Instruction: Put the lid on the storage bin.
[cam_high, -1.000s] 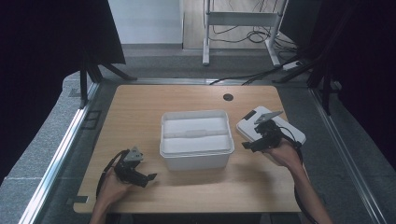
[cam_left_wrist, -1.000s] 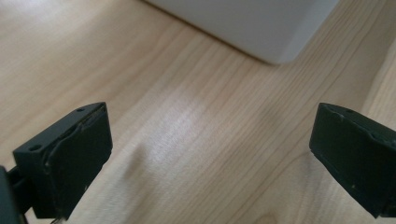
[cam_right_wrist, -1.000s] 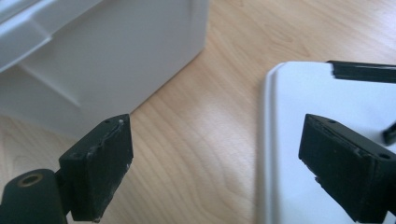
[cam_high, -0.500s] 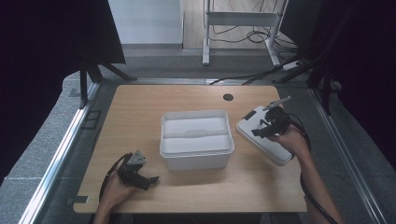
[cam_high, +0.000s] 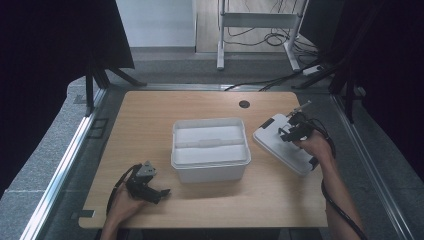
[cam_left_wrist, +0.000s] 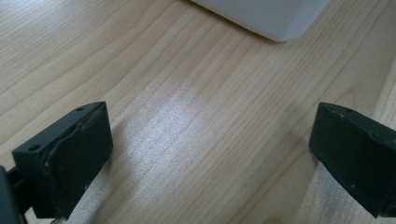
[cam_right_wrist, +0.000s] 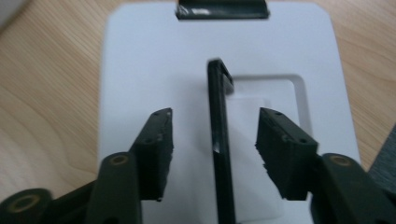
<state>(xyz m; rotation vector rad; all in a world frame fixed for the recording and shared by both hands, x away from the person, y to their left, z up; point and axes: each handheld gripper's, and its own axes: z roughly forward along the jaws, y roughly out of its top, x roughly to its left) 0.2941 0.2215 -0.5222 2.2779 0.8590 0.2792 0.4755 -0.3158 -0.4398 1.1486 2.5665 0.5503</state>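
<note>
A white bin (cam_high: 210, 122) stands open in the middle of the wooden table. Its white lid (cam_high: 280, 150) lies flat to the right. A thin black handle (cam_right_wrist: 219, 116) stands up from the lid (cam_right_wrist: 140, 70). My right gripper (cam_high: 289, 133) hovers over the lid's far half. Its jaws have just been closing and now straddle the handle, with a gap on each side, so the right gripper (cam_right_wrist: 215, 116) is still open. My left gripper (cam_high: 159, 192) rests near the front left edge. Nothing but bare wood lies between the wide-open jaws of the left gripper (cam_left_wrist: 210, 140).
A black clip (cam_right_wrist: 223, 9) sits at the lid's far end. A corner of the bin (cam_left_wrist: 271, 18) shows just beyond my left gripper. A round cable hole (cam_high: 244, 104) lies at the back of the table. Metal frame legs and cables lie on the floor behind.
My right hand has moved toward the far side of the table over the lid, and its jaws have narrowed around the handle. The left hand has stayed put.
</note>
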